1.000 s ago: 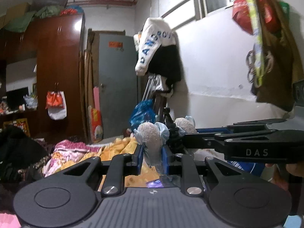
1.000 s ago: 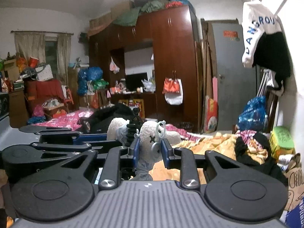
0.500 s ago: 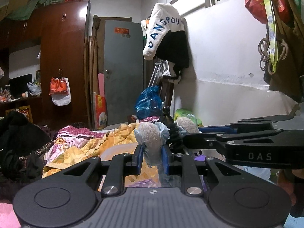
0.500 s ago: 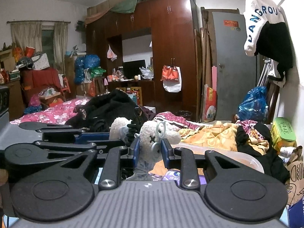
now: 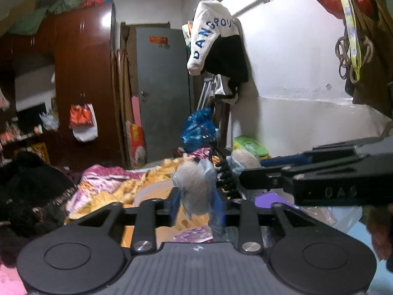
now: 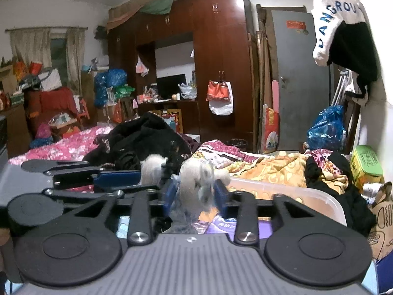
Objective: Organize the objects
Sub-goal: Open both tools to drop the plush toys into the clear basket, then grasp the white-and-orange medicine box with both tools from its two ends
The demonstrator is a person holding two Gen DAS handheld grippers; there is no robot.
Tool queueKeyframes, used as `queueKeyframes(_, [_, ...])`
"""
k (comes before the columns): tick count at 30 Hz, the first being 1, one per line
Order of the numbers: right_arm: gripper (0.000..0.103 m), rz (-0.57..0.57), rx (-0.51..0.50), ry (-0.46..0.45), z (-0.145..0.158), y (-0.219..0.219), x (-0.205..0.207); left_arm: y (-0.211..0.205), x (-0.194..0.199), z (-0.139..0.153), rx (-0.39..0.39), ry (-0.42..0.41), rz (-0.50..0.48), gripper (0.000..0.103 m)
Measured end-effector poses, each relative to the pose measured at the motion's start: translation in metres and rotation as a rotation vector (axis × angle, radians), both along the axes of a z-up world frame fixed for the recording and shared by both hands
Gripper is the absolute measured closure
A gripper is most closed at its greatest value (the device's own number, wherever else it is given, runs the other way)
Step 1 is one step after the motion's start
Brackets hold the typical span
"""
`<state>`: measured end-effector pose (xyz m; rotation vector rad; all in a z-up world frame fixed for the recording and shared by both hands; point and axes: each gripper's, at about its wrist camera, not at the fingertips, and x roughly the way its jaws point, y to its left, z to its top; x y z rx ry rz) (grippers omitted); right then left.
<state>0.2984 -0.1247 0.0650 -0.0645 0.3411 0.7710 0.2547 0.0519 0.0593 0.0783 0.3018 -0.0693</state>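
Plush toys (image 5: 196,184) hang between both just-opened tongs, left (image 5: 195,202) and right (image 6: 195,193), above the clear bin (image 6: 307,194); let both fall inside its rim.

Both cameras ride low behind their fingers, looking forward and slightly down across the bed (image 6: 270,169). The left view faces the grey door (image 5: 162,93) and white wall; the right view faces the wardrobe (image 6: 221,61). They share door, clear tub (image 6: 307,196) and each other's hand-held gripper.
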Motion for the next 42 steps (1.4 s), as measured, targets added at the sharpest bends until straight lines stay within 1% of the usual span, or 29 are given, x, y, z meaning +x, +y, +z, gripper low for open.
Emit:
queueKeyframes(1, [0.017, -0.020, 0.000, -0.007, 0.001, -0.007, -0.003, 0.001, -0.004, -0.001, -0.001, -0.013, 0.011, 0.044])
queueKeyframes(3, [0.005, -0.038, 0.005, -0.044, 0.001, -0.026, -0.015, 0.003, -0.020, -0.002, -0.030, -0.046, 0.008, 0.037])
queueKeyframes(5, [0.001, -0.036, 0.009, -0.052, -0.002, -0.052, -0.030, 0.003, -0.041, -0.004, -0.046, -0.070, -0.014, 0.037])
queueKeyframes(6, [0.000, -0.031, 0.004, -0.043, -0.005, -0.066, -0.037, 0.002, -0.054, -0.006, -0.044, -0.080, -0.021, 0.034])
queueKeyframes(7, [0.000, -0.018, -0.010, -0.032, -0.010, -0.080, -0.045, -0.001, -0.067, -0.010, -0.042, -0.084, -0.033, 0.028])
queueKeyframes(8, [0.000, -0.013, -0.024, -0.020, -0.015, -0.088, -0.049, -0.004, -0.080, -0.015, -0.040, -0.082, -0.050, 0.025])
queueKeyframes(10, [0.000, -0.020, -0.071, 0.038, -0.032, -0.104, -0.057, -0.014, -0.102, -0.030, -0.041, -0.047, -0.093, 0.024])
queueKeyframes(11, [0.000, -0.023, -0.098, 0.077, -0.042, -0.107, -0.057, -0.019, -0.107, -0.038, -0.051, -0.015, -0.112, 0.024])
queueKeyframes(13, [0.000, -0.007, -0.119, 0.175, -0.061, -0.113, -0.053, -0.027, -0.106, -0.052, -0.087, 0.079, -0.155, 0.024])
queueKeyframes(15, [0.000, -0.001, -0.130, 0.253, -0.076, -0.111, -0.046, -0.036, -0.095, -0.064, -0.126, 0.175, -0.185, 0.024])
queueKeyframes(16, [0.000, 0.003, -0.144, 0.277, -0.083, -0.109, -0.042, -0.040, -0.088, -0.067, -0.133, 0.199, -0.197, 0.024])
queueKeyframes(20, [0.000, 0.072, -0.129, 0.292, -0.099, -0.114, -0.041, -0.051, -0.072, -0.078, -0.131, 0.232, -0.256, 0.027])
queueKeyframes(23, [0.002, 0.092, -0.153, 0.263, -0.102, -0.110, -0.042, -0.056, -0.070, -0.089, -0.102, 0.257, -0.300, 0.028])
queueKeyframes(25, [0.008, 0.101, -0.161, 0.260, -0.104, -0.108, -0.042, -0.059, -0.068, -0.094, -0.087, 0.274, -0.315, 0.030])
queueKeyframes(26, [0.010, 0.107, -0.165, 0.254, -0.109, -0.110, -0.044, -0.061, -0.068, -0.096, -0.083, 0.279, -0.326, 0.031])
queueKeyframes(29, [0.023, 0.129, -0.183, 0.227, -0.116, -0.108, -0.046, -0.066, -0.066, -0.103, -0.065, 0.291, -0.350, 0.033])
queueKeyframes(30, [0.033, 0.138, -0.188, 0.222, -0.117, -0.107, -0.047, -0.069, -0.066, -0.104, -0.054, 0.293, -0.346, 0.034])
queueKeyframes(31, [0.036, 0.143, -0.193, 0.218, -0.117, -0.105, -0.048, -0.071, -0.065, -0.106, -0.046, 0.294, -0.346, 0.038])
queueKeyframes(32, [0.037, 0.140, -0.196, 0.201, -0.117, -0.105, -0.050, -0.072, -0.065, -0.107, -0.040, 0.294, -0.344, 0.039])
queueKeyframes(34, [0.038, 0.136, -0.213, 0.164, -0.116, -0.104, -0.055, -0.075, -0.067, -0.107, -0.004, 0.283, -0.314, 0.054])
queueKeyframes(35, [0.038, 0.136, -0.216, 0.154, -0.116, -0.104, -0.057, -0.076, -0.068, -0.107, 0.004, 0.274, -0.306, 0.055])
queueKeyframes(38, [0.040, 0.131, -0.233, 0.115, -0.113, -0.103, -0.066, -0.075, -0.073, -0.106, -0.010, 0.265, -0.314, 0.056])
queueKeyframes(42, [0.041, 0.114, -0.249, 0.079, -0.110, -0.100, -0.075, -0.079, -0.078, -0.104, 0.008, 0.238, -0.304, 0.057])
